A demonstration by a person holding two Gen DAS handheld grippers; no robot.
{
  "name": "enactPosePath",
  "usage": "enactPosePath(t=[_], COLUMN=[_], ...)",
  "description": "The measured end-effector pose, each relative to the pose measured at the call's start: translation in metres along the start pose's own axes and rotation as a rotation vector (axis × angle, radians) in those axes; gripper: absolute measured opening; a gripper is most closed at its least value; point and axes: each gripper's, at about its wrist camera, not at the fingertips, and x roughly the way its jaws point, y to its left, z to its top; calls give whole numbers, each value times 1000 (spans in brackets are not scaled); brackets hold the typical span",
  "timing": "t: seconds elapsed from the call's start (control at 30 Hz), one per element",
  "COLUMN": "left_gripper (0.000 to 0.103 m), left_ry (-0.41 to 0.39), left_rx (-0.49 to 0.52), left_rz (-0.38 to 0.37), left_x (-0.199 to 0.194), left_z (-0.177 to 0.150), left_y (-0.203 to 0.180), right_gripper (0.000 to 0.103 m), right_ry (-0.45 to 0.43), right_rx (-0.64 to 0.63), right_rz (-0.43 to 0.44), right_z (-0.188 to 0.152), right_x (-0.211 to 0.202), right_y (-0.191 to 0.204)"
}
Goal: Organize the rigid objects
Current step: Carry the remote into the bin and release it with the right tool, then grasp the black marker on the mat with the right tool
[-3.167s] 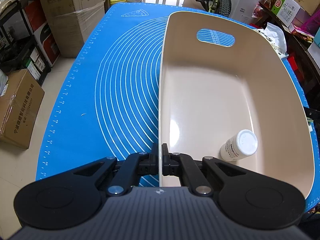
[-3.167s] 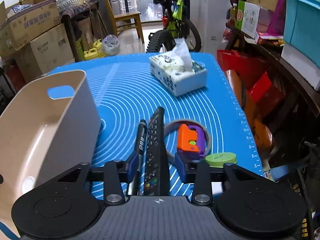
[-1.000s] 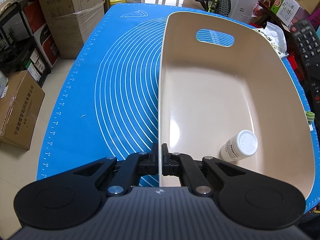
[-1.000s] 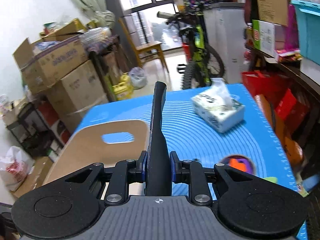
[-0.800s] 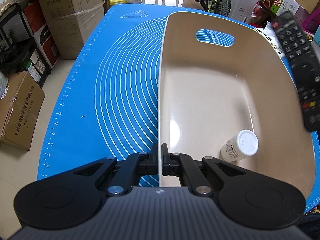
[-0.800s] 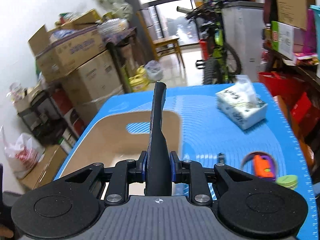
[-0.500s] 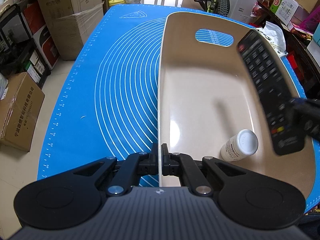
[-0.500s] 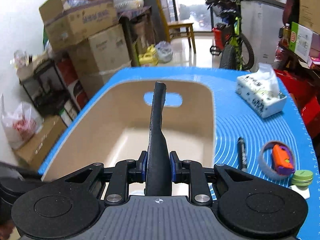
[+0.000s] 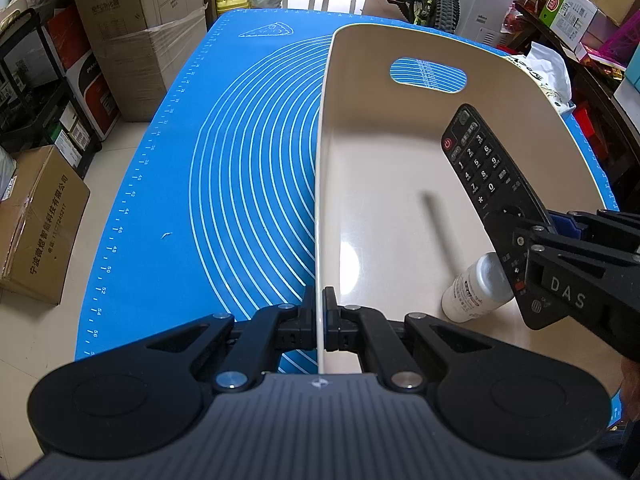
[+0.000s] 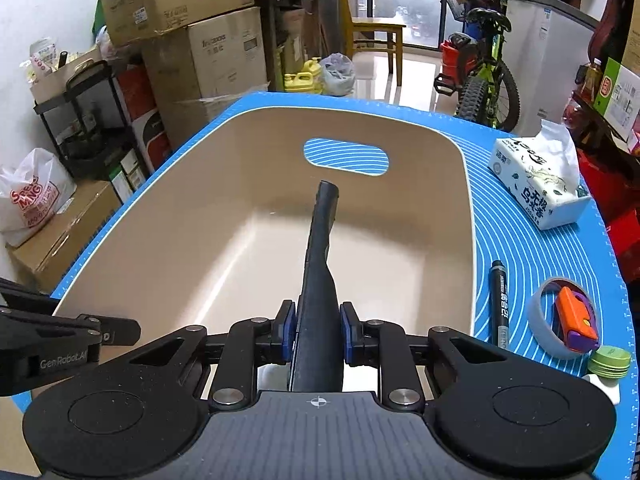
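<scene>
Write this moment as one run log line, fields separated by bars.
left gripper: shut on beige plastic bin rim | right gripper: shut on black remote control above bin | white bottle: inside bin

Cardboard boxes [image 10: 176, 4], a bicycle [image 10: 480, 68] and a wooden chair [image 10: 372, 28].

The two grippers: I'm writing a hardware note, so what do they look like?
Both are matte black, with a ribbed grey top plate, round side discs and silver screws. The right gripper has blue pads; "DAS" marks its side. The left gripper reads "GenRobot.AI".
</scene>
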Motion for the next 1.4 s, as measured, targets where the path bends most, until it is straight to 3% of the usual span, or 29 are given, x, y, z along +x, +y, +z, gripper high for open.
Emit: enactPosePath(t=[0.17, 0.23, 0.47, 0.53, 0.7, 0.97, 1.2, 1.4], left_gripper=[3, 3, 3, 3, 3, 3, 3, 3], left_ry=[-1, 0, -1, -1, -1, -1, 3, 4], left_rx=[1, 0, -1, -1, -2, 0, -3, 0], left_rz=[2, 1, -4, -4, -5, -1, 10, 12], left_x=[0, 0, 0, 0, 0, 1, 1, 2], left_z=[0, 0, 1, 1, 1, 0, 0, 0], left_y=[0, 1, 2, 2, 2, 2, 2, 0], right_gripper=[34, 42, 50, 61, 62, 62, 62, 62], right_ry=[-5, -7, -37, -84, -172, -201, -170, -92], right_rx=[-18, -9, 9, 29, 142, 263, 328, 313], right_rz=[-1, 6, 37, 30, 22, -74, -140, -188], right_z=[-3, -2, -1, 3, 14, 15, 4, -12], right_x=[-3, -4, -11, -22, -44, -47, -31, 0], right_y=[3, 1, -4, -11, -44, -103, -139, -151])
